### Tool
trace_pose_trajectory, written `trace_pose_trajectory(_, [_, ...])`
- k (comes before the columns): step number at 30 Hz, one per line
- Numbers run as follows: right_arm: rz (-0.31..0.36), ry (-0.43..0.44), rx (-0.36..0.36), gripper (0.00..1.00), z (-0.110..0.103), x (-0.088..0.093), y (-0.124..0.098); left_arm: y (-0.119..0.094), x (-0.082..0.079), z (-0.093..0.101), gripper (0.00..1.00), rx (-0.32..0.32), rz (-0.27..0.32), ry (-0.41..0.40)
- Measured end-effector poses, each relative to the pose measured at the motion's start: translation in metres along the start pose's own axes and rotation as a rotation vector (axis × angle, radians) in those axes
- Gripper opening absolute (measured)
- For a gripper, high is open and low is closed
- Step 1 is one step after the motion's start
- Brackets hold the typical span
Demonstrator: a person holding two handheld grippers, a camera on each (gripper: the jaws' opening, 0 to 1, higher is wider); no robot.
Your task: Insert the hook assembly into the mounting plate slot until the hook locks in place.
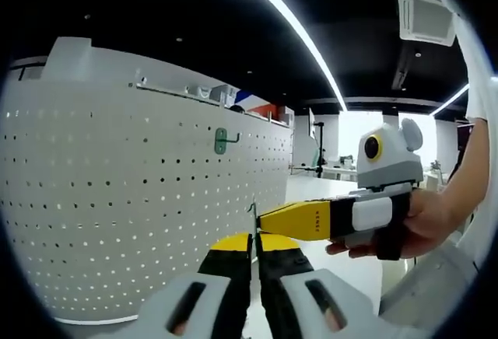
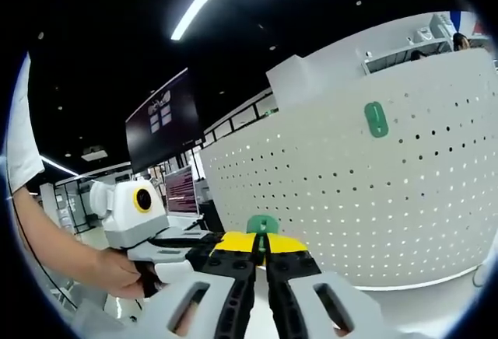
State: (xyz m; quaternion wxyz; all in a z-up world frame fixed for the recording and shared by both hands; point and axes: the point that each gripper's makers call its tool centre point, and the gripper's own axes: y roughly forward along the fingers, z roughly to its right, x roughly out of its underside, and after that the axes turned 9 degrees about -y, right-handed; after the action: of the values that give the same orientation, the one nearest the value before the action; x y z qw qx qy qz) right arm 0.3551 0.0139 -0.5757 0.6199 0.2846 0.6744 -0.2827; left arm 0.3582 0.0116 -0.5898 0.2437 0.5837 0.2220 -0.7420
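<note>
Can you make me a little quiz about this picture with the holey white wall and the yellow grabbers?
1. True or false: a green hook is already hanging on the white pegboard.
2. What does the right gripper pinch between its yellow tips?
A. a green piece
B. a red ball
C. a spoon
3. Fill in: the hand in the left gripper view holds the other ____.

Key: 1 true; 2 A; 3 gripper. The left gripper has its jaws closed together, and a thin metal bit seems to stick up between them.
</note>
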Motion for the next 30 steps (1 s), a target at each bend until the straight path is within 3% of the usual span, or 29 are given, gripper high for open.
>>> trace_pose_trajectory(11, [-0.013,-0.021,0.010,0.00,-0.001,-0.005,-0.001,0.000,-0.003,0.000,0.02,-0.006,0.000,0.024])
trace_pose_trajectory(13, [-0.015,-0.026,0.011,0.00,-0.001,-0.004,-0.001,0.001,-0.002,0.000,0.03,-0.017,0.001,0.071])
trace_pose_trajectory(18, [-0.024,-0.031,0.011,0.00,-0.001,-0.003,-0.002,0.001,0.000,0.000,0.06,-0.018,-0.006,0.025])
trace_pose_trajectory(25, [-0.018,-0.020,0.014,0.00,0.002,-0.004,-0.004,-0.001,0.007,-0.004,0.30,-0.037,-0.032,0.017])
trace_pose_trajectory(30, [-0.017,-0.016,0.013,0.00,0.003,-0.004,-0.004,0.001,0.012,-0.008,0.67,-0.064,-0.045,0.021])
